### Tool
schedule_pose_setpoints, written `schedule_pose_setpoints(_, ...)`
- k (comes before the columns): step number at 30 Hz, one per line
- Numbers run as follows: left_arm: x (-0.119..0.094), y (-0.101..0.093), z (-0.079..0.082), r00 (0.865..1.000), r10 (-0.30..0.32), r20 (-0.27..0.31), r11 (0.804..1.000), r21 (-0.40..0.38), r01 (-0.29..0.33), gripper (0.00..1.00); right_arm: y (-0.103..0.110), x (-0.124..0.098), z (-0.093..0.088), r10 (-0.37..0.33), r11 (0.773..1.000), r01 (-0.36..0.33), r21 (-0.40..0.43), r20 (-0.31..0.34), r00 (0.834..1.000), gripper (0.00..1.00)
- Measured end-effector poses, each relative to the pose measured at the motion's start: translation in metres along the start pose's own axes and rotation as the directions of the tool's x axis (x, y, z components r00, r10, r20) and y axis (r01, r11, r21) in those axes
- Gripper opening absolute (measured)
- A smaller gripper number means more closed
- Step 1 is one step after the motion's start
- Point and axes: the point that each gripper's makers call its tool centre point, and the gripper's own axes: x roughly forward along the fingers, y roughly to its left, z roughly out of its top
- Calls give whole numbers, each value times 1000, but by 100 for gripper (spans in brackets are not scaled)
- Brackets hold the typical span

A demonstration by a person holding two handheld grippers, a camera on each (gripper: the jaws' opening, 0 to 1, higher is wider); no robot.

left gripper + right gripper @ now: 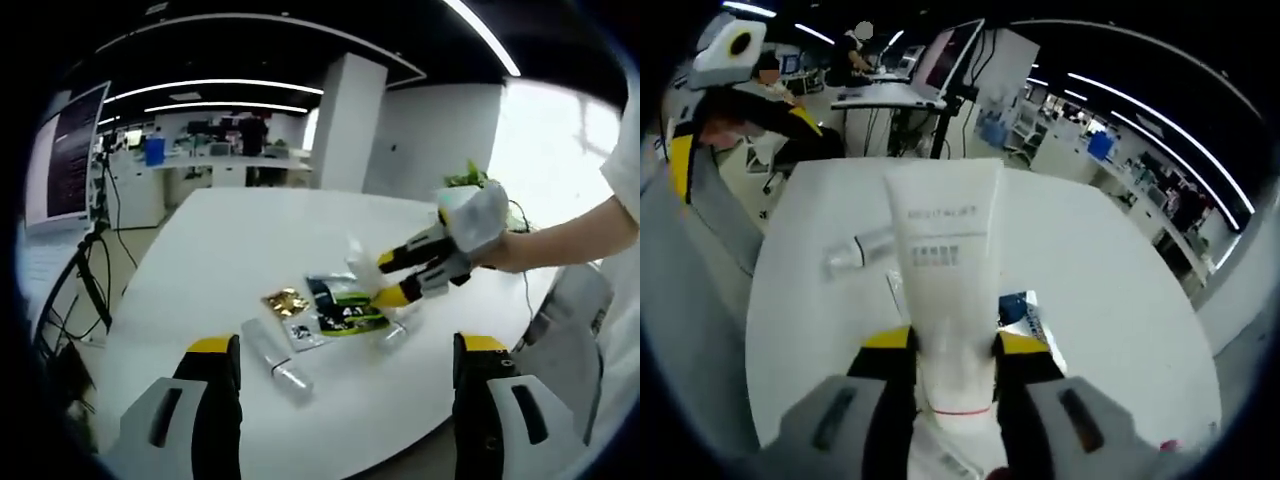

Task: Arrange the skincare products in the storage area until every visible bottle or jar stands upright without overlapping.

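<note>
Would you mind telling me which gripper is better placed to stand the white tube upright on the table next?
The right gripper. Its fingers are already shut on the white tube, held above the white table. The left gripper is open and holds nothing, nearer the clear bottle lying on its side.

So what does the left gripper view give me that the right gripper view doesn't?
Left gripper view alone: the gold sachet, the left gripper with jaws apart, and the right gripper from outside.

Right gripper view alone: the white tube clamped between the right gripper's jaws, its printed face readable.

Both: the white table, the clear bottle lying flat, and the green-and-black sachet.
</note>
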Motion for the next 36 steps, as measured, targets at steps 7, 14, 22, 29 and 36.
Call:
schedule_pose_setpoints(7, 0, -4, 7, 1000, 1, 6, 1000, -31, -1, 85, 3, -20, 28, -59, 996, 53, 65, 82, 995, 30)
schedule_pose_setpoints(14, 1, -11, 32, 999, -7, 44, 1000, -9, 8, 85, 17, -36, 52, -87, 991, 70, 116, 144, 986, 30)
schedule_pose_setpoints(22, 5, -28, 60, 992, -46, 117, 998, -47, 52, 83, 30, -54, 75, -123, 986, 96, 137, 201, 972, 30)
schedule_pose_setpoints(29, 9, -52, 70, 981, -123, 153, 986, -97, 139, 74, 41, -65, 78, -149, 980, 116, 160, 213, 966, 30)
schedule_pose_setpoints(36, 12, -69, 71, 968, -186, 168, 967, -142, 211, 57, 50, -76, 85, -168, 975, 125, 186, 233, 958, 30)
